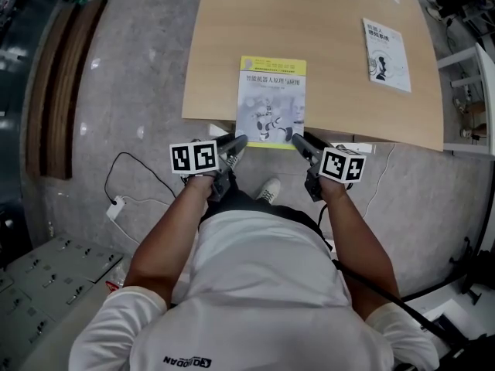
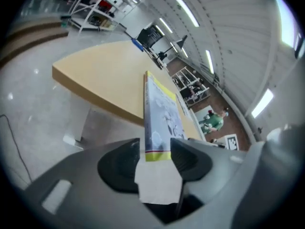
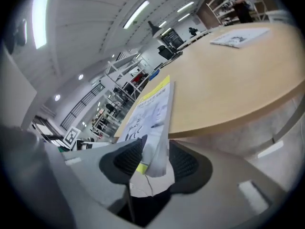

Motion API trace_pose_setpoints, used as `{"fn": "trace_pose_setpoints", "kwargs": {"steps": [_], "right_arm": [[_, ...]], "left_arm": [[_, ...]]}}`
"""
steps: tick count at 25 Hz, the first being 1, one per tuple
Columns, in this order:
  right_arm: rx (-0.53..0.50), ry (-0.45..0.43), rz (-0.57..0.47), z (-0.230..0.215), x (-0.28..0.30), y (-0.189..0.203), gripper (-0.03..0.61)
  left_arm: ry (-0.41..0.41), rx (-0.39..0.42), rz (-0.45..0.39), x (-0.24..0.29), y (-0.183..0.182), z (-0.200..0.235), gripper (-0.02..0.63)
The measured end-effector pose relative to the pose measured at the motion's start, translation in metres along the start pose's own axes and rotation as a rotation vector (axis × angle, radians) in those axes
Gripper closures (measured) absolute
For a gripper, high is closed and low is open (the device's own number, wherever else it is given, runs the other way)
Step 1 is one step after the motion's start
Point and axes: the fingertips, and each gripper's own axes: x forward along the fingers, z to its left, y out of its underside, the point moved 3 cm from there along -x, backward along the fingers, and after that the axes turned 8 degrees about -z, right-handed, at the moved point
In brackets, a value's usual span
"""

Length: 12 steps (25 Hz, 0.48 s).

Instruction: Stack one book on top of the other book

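A book with a yellow-edged cover lies on the wooden table, its near end over the table's front edge. My left gripper is at its near left corner and my right gripper at its near right corner. In the left gripper view the book's corner stands between the jaws of the left gripper with a gap beside it. In the right gripper view the other corner hangs loosely between the spread pads of the right gripper. A white book lies flat at the table's far right.
A cable and power strip lie on the grey floor at the left, beyond them a wooden bench. The person's shoe is under the table edge. A white rack stands right of the table.
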Motion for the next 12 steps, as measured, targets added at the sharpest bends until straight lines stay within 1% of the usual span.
{"fn": "trace_pose_setpoints", "kwargs": {"steps": [1, 3, 4, 6, 9, 12], "right_arm": [[0.047, -0.013, -0.003, -0.001, 0.003, 0.001, 0.411], [0.142, -0.045, -0.004, -0.002, 0.011, 0.004, 0.411], [0.190, -0.064, -0.007, -0.003, 0.014, 0.005, 0.411], [0.259, -0.091, -0.013, -0.004, 0.017, 0.006, 0.410], [0.286, -0.108, -0.009, -0.007, 0.018, 0.006, 0.410], [0.305, -0.120, 0.006, -0.011, 0.020, 0.009, 0.374]], "left_arm": [[0.026, -0.036, 0.008, 0.003, 0.001, -0.001, 0.397], [0.062, -0.072, 0.015, 0.009, 0.002, -0.002, 0.399], [0.071, -0.077, 0.018, 0.011, 0.002, -0.003, 0.400], [0.073, -0.069, 0.026, 0.014, 0.003, -0.002, 0.430], [0.091, -0.069, 0.038, 0.017, 0.003, 0.000, 0.442], [0.115, -0.090, 0.050, 0.018, 0.004, 0.001, 0.446]]}}
